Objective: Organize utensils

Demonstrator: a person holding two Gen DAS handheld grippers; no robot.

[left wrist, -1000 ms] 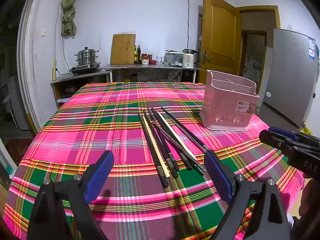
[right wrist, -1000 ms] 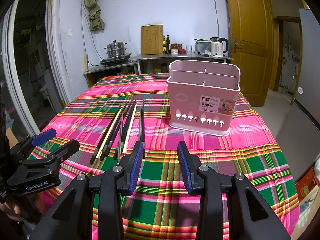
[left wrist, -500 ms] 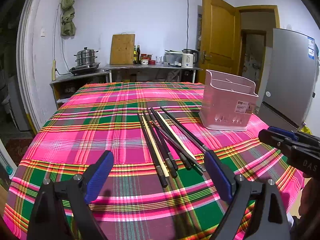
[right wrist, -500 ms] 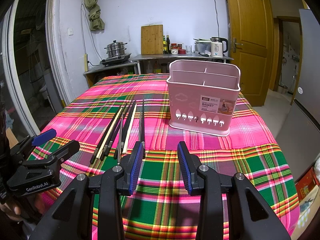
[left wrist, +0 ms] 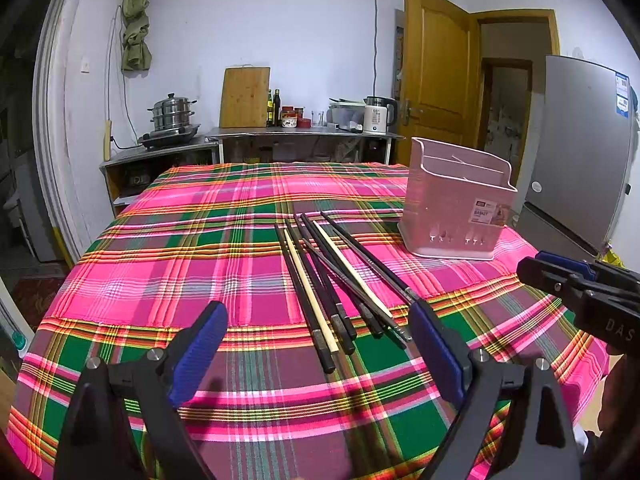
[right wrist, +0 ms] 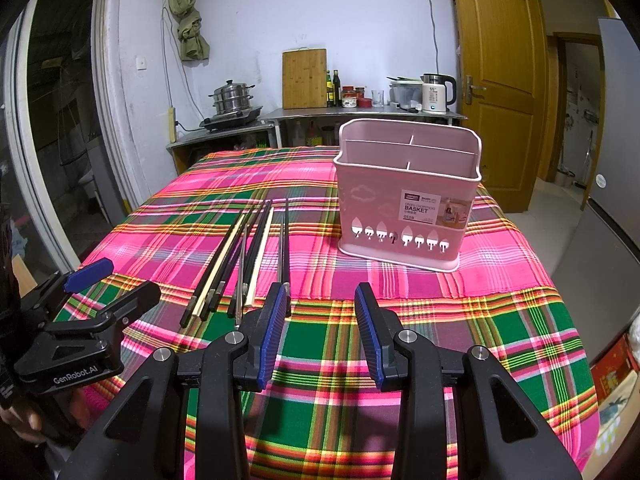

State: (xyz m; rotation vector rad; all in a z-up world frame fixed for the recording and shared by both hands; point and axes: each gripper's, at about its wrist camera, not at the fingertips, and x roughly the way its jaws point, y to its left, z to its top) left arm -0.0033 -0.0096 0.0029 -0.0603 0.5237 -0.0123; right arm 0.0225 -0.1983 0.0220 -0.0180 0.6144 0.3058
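Left gripper (left wrist: 316, 330) jaws wide apart, empty, low in frame above plaid tablecloth (left wrist: 160, 248). Right gripper (right wrist: 320, 312) parted, empty. Chopsticks (left wrist: 336, 280) lie bundled at centre; pink utensil basket (right wrist: 404, 200) stands upright, centre right.

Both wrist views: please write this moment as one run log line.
left gripper: open, empty | right gripper: open, empty | black and pale wooden chopsticks: lying on plaid tablecloth | pink plastic utensil basket: upright, empty

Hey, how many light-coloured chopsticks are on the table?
2 light chopsticks, both among the dark chopsticks left of the basket: one near the bunch's left side, the other right of middle. More could lie hidden underneath.
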